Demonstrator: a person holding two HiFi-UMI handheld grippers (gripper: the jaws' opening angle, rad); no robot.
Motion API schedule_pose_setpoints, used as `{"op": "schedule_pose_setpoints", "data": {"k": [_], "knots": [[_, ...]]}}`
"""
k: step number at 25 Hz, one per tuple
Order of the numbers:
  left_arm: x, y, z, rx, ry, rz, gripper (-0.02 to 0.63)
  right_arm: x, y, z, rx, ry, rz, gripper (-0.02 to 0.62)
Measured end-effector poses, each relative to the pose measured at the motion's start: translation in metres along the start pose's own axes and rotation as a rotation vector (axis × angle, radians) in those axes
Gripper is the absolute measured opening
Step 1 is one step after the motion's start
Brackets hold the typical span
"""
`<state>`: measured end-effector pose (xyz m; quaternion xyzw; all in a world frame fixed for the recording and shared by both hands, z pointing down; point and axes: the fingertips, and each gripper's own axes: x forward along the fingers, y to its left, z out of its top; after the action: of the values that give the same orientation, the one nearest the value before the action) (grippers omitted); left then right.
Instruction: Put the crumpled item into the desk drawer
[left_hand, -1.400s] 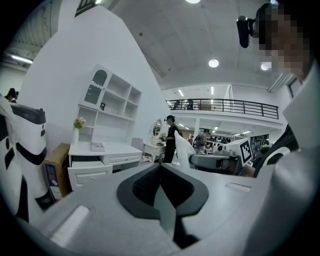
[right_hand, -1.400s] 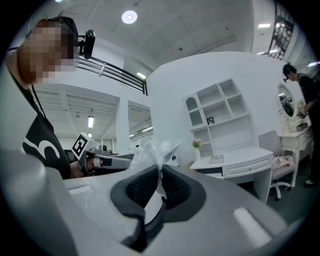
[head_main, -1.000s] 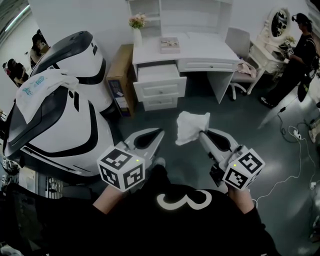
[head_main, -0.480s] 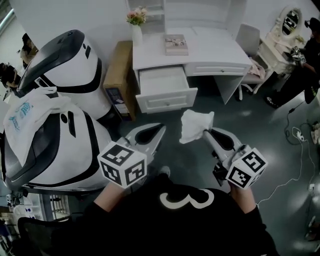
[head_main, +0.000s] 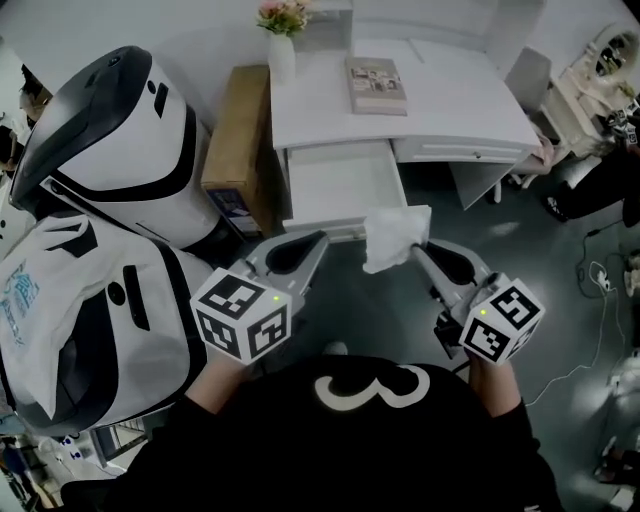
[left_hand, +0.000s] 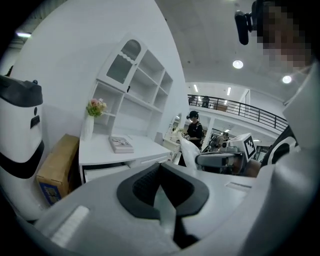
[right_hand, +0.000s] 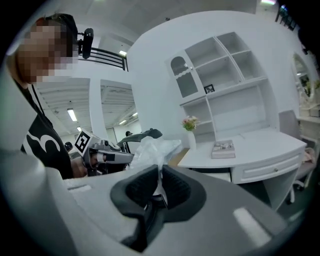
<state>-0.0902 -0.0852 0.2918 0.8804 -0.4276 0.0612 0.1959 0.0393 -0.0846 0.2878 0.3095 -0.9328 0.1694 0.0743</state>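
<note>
Nearest the camera, a black top (head_main: 360, 430) with a white figure on it. Just ahead of it, a gripper in each hand, marker cubes toward the body, tips pointing at the desk.

Left gripper (head_main: 318, 243): jaws pressed together at the tips, nothing between them.

Right gripper (head_main: 415, 252): pads nearly together, pinching a thin fold of the crumpled item (head_main: 396, 235), with the rest of the white, crinkled bundle standing up above the tips. Held up in the air, clear of the floor. Seen from the head, crosses the front right corner of the drawer (head_main: 335, 180). Cannot tell whether directly over the drawer or just short of it.

Beyond the tips, the drawer pulled out of the white desk (head_main: 450, 100) on its left side, pale inside.

Further back on the desktop, a book (head_main: 377, 85) lying flat. Behind that, a white vase (head_main: 282, 62) of pink flowers at the back left corner. Above the desk, in the right gripper view, white shelves (right_hand: 225, 75) against the wall.

Against the desk's left side, a brown cardboard box (head_main: 237, 135). Left of that, large white-and-black machine shells (head_main: 110, 130). At the desk's right end, a white chair (head_main: 527, 80).
</note>
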Motion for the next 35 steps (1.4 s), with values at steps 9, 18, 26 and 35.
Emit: {"op": "schedule_pose_setpoints", "data": {"k": [9,18,26,35], "knots": [[0.039,0.072,0.005,0.002,0.008,0.026,0.011,0.06,-0.05,-0.006,0.051,0.046,-0.004,0.028],[0.074,0.117,0.008,-0.009,0.012,0.042,0.011,0.124,-0.086,0.004,0.041,0.092,0.044,0.029],[0.124,0.172,0.011,-0.074,0.061,0.115,0.011,0.188,-0.146,0.011,0.075,0.167,0.093,0.029],[0.168,0.225,0.001,-0.138,0.108,0.2,0.011,0.255,-0.199,0.005,0.044,0.283,0.146,0.029]]}}
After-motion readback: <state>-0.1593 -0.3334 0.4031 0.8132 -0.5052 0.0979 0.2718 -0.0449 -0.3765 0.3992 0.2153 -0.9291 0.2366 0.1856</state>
